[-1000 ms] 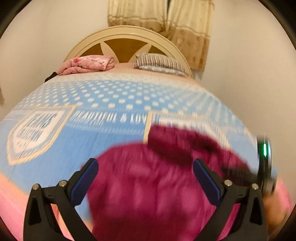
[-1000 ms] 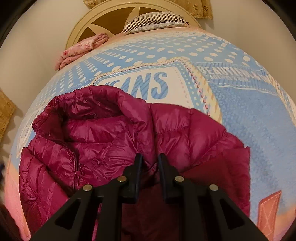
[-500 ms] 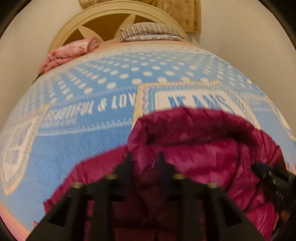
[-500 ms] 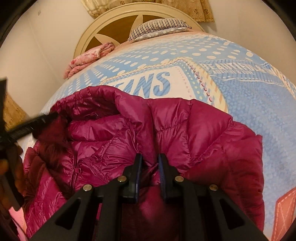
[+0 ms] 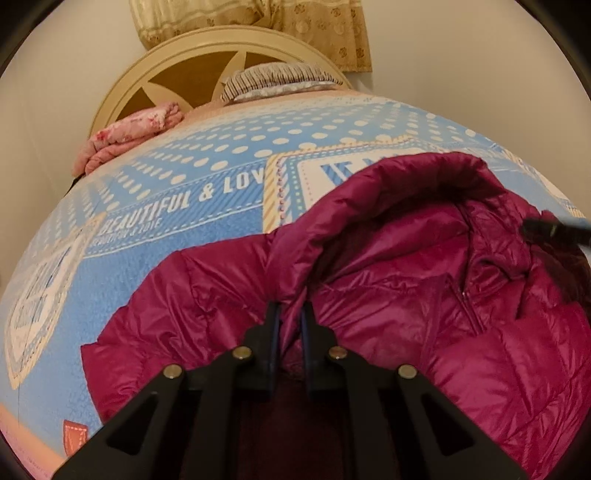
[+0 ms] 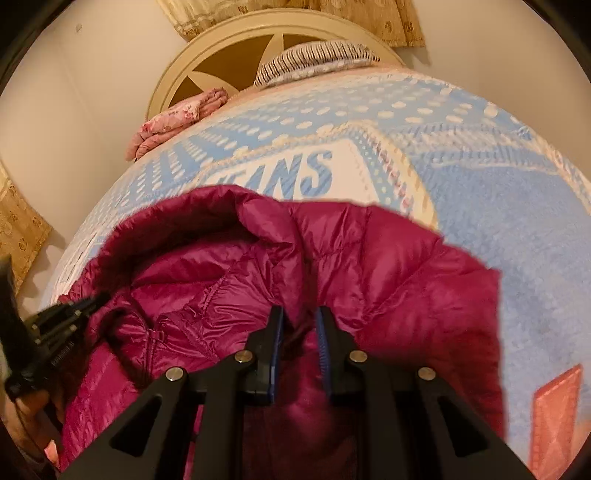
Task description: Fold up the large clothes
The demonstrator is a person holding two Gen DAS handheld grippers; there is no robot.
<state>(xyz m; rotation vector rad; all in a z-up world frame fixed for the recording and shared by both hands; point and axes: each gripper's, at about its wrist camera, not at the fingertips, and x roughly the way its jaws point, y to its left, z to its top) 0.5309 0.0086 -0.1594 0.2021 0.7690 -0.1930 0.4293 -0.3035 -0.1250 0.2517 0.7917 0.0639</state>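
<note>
- Magenta puffer jacket [image 5: 424,295] lies on the bed [image 5: 184,236], at the near edge of the blue dotted bedspread, front side up, zipper visible, hood toward the headboard [image 5: 207,62].
- Left tool [image 5: 289,317]: clenched on a fold of jacket fabric at the shoulder, beside the hood's base; the fabric is pinched between its blue pads.
- Right tool [image 6: 300,325]: fingers close together, grasping a ridge of jacket fabric at the other shoulder.
- Each tool shows at the edge of the other's view, across the jacket's chest.
- Striped pillow [image 5: 277,79] and folded pink blanket [image 5: 129,136] sit at the bed's far edge against the headboard; patterned curtain [image 5: 258,18] above.
</note>
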